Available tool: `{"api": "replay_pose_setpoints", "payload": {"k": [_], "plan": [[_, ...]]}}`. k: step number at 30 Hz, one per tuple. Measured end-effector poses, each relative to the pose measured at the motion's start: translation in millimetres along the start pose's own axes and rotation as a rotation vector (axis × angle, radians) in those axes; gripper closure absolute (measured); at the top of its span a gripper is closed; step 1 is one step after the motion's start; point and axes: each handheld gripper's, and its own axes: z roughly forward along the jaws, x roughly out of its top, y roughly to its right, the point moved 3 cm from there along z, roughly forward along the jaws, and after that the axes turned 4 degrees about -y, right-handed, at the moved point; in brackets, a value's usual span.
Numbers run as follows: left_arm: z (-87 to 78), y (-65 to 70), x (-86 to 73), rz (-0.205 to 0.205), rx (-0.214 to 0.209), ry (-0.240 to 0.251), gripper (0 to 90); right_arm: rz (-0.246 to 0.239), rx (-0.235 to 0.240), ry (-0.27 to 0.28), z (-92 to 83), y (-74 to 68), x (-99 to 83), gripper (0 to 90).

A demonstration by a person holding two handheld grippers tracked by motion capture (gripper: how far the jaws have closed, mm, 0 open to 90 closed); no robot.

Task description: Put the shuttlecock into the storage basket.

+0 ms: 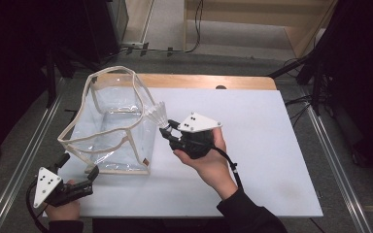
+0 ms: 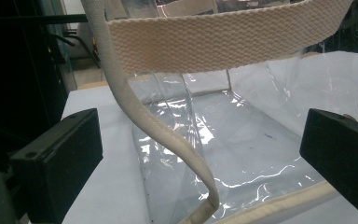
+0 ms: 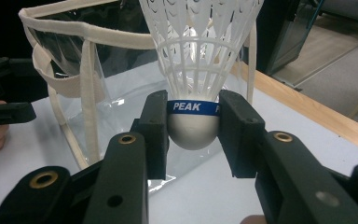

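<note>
A clear plastic bag [image 1: 111, 128] with cream webbing trim stands open on the white board [image 1: 262, 145], left of centre. My right gripper [image 1: 168, 129] is shut on a white shuttlecock [image 1: 158, 114] and holds it just beside the bag's right rim. In the right gripper view the pads of my right gripper [image 3: 193, 133] clamp the shuttlecock [image 3: 193, 70] at its grey cork and blue band, feathers upward, with the bag [image 3: 74, 60] behind. My left gripper [image 1: 80, 166] is open at the bag's near left corner. In the left gripper view a webbing strap [image 2: 140, 112] hangs between the wide-apart jaws of my left gripper [image 2: 200, 154], untouched.
The board lies on a wooden table [image 1: 204, 80] whose far edge shows behind it. Metal rails [image 1: 335, 165] run along both sides, and dark equipment with cables stands at the back and the sides. The board's right half is bare.
</note>
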Motion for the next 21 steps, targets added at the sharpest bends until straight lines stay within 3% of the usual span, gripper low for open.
{"api": "replay_pose_setpoints", "payload": {"k": [21], "plan": [[0.2,-0.2,0.1,0.000,-0.002,0.001,0.0,-0.006,0.000,0.022,2.9,-0.9,13.9,62.9]]}}
